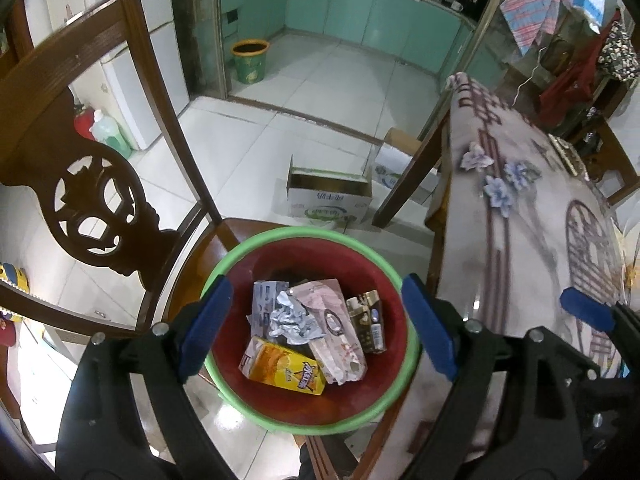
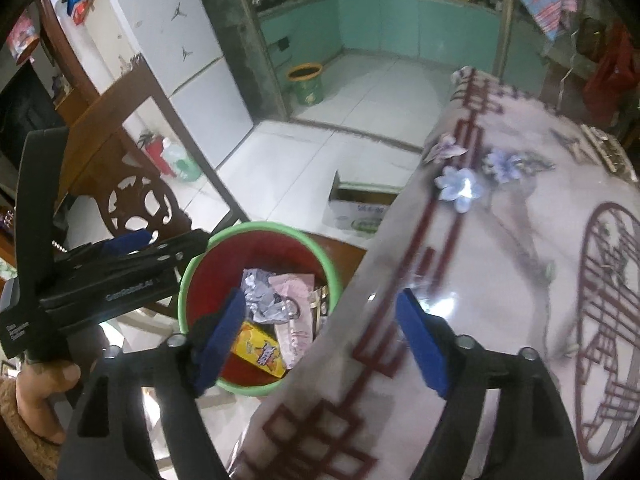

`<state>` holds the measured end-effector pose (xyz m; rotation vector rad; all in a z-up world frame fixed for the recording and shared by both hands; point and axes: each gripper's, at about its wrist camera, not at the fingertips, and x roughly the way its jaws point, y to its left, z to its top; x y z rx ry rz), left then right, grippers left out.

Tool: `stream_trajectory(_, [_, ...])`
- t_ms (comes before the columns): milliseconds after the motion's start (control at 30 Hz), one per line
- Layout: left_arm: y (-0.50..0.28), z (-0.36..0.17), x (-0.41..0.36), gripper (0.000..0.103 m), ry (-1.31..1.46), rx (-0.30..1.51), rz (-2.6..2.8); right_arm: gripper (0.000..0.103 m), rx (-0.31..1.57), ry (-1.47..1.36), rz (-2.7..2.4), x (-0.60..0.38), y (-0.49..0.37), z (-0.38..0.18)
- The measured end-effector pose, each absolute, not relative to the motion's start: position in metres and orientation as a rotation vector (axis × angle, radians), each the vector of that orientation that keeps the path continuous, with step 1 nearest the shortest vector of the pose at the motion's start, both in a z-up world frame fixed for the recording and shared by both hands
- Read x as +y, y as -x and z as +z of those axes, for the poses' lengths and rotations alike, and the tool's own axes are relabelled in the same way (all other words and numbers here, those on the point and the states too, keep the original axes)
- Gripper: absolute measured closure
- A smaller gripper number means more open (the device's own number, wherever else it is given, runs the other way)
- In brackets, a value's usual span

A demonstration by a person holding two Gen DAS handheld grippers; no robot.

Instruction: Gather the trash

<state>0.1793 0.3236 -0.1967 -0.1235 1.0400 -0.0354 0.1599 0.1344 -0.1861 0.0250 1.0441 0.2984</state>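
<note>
A red bin with a green rim (image 1: pixel 304 236) stands on a wooden chair seat beside the table. In it lie a yellow box (image 1: pixel 286 368), crumpled paper (image 1: pixel 294 320), a pink packet (image 1: pixel 332 332), a dark small carton (image 1: pixel 366 320) and a grey box (image 1: pixel 264 300). My left gripper (image 1: pixel 318 324) hangs above the bin, open, with nothing between its blue pads. In the right wrist view the bin's rim (image 2: pixel 256 227) sits left of the table edge. My right gripper (image 2: pixel 320 342) is open and empty above that edge. A hand holds the left gripper, whose blue pad (image 2: pixel 128 242) shows at left.
The carved chair back (image 1: pixel 92 200) rises at left. A table under a patterned cloth (image 1: pixel 520 220) fills the right. An open cardboard box (image 1: pixel 328 196) lies on the tiled floor beyond the bin. A green bucket (image 1: pixel 250 60) stands at the kitchen doorway, a white fridge (image 2: pixel 192 60) beside it.
</note>
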Motion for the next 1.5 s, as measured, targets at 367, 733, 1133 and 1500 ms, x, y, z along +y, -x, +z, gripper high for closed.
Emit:
stream_trajectory(367, [-0.148,-0.147,0.284,0.007,0.099,0.899,-0.099,0.014,0.852,-0.063,0.146,0.077,-0.125,-0.143])
stream_trajectory(733, [-0.128,-0.117,0.231,0.005,0.109,0.787,-0.173,0.007,0.715,-0.123,0.063,0.016,-0.094,-0.127])
stream_trajectory(1133, [-0.113,-0.103,0.188,0.005,0.065,0.683,-0.128,0.007,0.533,-0.078,0.038,-0.024,-0.066,-0.103])
stream_trajectory(1500, [-0.102,-0.088,0.155,0.005,0.051,0.594,-0.131,0.007,0.361,-0.184,-0.039,-0.082,-0.037,-0.078])
